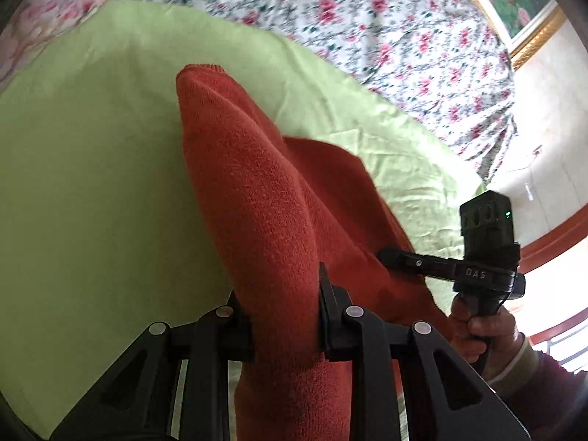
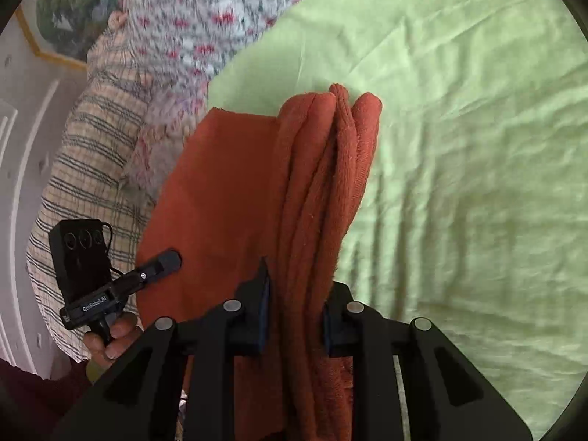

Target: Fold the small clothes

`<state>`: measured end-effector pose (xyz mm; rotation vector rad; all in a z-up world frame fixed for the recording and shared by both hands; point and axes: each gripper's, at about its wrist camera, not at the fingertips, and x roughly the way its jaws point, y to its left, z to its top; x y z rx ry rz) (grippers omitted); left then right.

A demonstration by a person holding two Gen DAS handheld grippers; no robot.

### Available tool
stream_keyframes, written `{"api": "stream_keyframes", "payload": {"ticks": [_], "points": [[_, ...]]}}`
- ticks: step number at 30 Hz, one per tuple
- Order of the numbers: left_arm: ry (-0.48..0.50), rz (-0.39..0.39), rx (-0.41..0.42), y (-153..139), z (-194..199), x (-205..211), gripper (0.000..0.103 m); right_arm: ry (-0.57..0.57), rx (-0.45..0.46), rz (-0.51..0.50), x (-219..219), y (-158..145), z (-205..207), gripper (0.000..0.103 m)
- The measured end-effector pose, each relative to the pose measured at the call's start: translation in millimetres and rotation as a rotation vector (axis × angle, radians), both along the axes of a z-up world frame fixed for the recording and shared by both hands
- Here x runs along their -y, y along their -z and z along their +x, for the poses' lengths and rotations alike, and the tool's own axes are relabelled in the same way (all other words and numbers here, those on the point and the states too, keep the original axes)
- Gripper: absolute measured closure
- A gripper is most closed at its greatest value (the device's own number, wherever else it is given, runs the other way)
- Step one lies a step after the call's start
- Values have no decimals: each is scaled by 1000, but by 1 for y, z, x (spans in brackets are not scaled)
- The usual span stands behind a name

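A rust-orange knitted garment [image 1: 257, 183] hangs folded over a light green sheet [image 1: 92, 165]. My left gripper [image 1: 279, 294] is shut on a thick fold of it, which runs up between the fingers. My right gripper [image 2: 297, 294] is shut on several bunched layers of the same garment [image 2: 323, 183]. In the left wrist view the right gripper [image 1: 389, 257] shows at the right, touching the garment's edge. In the right wrist view the left gripper [image 2: 172, 261] shows at the left against the flat part of the cloth. The garment's lower part is hidden behind the grippers.
The green sheet [image 2: 477, 147] lies on a bed with a pink-flowered cover [image 1: 367, 18]. A checked cloth [image 2: 92, 165] lies at the left in the right wrist view. A gold-framed picture [image 1: 514, 0] hangs on the wall behind.
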<state>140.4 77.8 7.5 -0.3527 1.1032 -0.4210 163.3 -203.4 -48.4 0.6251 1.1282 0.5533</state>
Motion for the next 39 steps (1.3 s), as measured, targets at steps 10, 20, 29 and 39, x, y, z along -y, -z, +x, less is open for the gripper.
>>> {"api": "stream_keyframes", "payload": {"ticks": [10, 20, 29, 39], "points": [[-1, 40, -36, 35, -9, -9, 77, 15, -38, -82, -6, 22, -1, 80], [-72, 49, -108, 44, 0, -27, 39, 49, -83, -105, 2, 29, 0, 58], [-206, 35, -76, 29, 21, -58, 36, 104, 72, -250, 4, -26, 20, 70], [-194, 58, -83, 32, 37, -44, 36, 89, 36, -253, -10, -6, 55, 79]]}}
